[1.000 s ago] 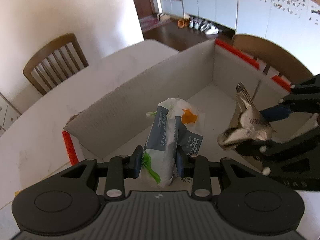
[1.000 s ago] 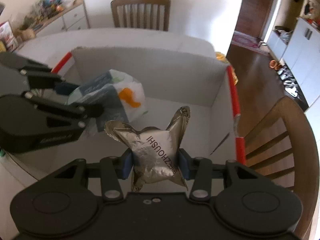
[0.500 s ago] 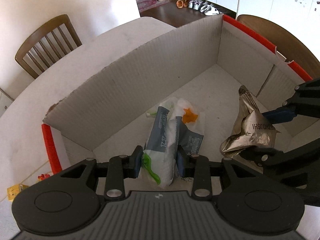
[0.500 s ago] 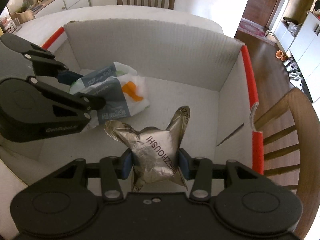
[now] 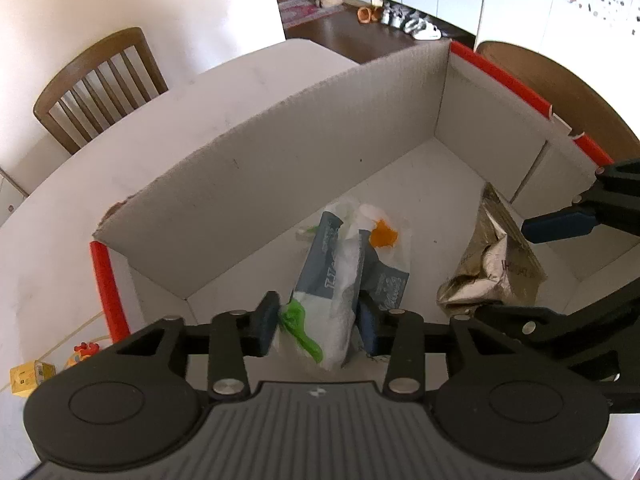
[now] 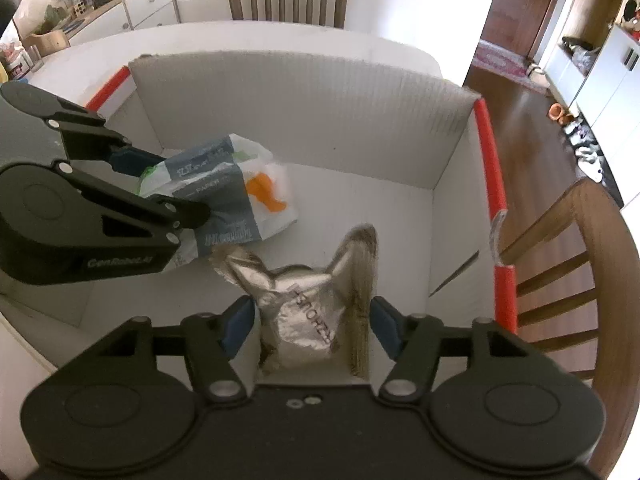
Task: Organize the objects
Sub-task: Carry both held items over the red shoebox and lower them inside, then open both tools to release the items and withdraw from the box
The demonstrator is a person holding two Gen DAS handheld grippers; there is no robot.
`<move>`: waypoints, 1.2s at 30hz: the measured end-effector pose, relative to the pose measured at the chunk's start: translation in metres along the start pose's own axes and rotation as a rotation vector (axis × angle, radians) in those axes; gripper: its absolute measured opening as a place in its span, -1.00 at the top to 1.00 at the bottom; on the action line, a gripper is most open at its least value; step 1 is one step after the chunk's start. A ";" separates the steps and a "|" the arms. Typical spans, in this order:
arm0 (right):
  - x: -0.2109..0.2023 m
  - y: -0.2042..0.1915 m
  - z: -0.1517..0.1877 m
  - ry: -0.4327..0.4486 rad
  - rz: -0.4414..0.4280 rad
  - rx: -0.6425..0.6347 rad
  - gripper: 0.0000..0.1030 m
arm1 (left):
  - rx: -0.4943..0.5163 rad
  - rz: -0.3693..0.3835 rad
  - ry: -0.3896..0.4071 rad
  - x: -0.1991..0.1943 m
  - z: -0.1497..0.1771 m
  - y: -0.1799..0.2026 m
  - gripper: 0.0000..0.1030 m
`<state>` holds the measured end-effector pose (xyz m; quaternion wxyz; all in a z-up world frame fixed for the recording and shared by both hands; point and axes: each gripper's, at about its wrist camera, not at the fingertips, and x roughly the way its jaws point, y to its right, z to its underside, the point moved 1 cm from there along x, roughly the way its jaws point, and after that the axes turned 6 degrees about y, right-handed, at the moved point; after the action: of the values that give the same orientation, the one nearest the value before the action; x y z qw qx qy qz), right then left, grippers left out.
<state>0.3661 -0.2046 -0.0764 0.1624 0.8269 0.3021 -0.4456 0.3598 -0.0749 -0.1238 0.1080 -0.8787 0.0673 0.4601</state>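
Left wrist view: the left gripper (image 5: 316,322) has its jaws clamped on the near end of a tissue pack (image 5: 340,276), which reaches forward from the jaws over the floor of the box (image 5: 280,168). Whether its far end rests on the floor I cannot tell. To the right of the jaws a foil bag (image 5: 494,264) sits low in the box, flanked by the right gripper's blue pads. The box stands on the tabletop (image 5: 64,208). The pack looks soft and light, with a slick film wrap; a hold across its middle would probably crumple it less than the end.

Right wrist view: the right gripper (image 6: 312,322) has its jaws apart, a clear gap on each side of the foil bag (image 6: 308,308), which lies between them, seemingly let go on the box (image 6: 300,116) floor. The bag looks light, crinkly and slippery; its flat sealed edges seem the surest place to pinch. The tissue pack (image 6: 224,196) is ahead and left of these jaws, held by the left gripper (image 6: 160,184).
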 end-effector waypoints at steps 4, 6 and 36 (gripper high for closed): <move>-0.010 -0.001 0.003 0.026 -0.003 0.004 -0.32 | -0.007 0.001 0.026 -0.009 0.001 -0.002 0.08; -0.014 -0.001 -0.002 0.040 -0.003 0.003 -0.36 | -0.006 -0.002 0.041 -0.014 0.001 -0.003 0.07; -0.117 -0.039 -0.003 0.298 -0.028 0.076 -0.42 | -0.146 0.027 0.292 -0.143 0.048 -0.037 -0.14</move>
<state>0.2940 -0.2149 0.0235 0.0782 0.8852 0.3172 -0.3311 0.2487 -0.0239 -0.0273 0.0268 -0.9408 0.0604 0.3325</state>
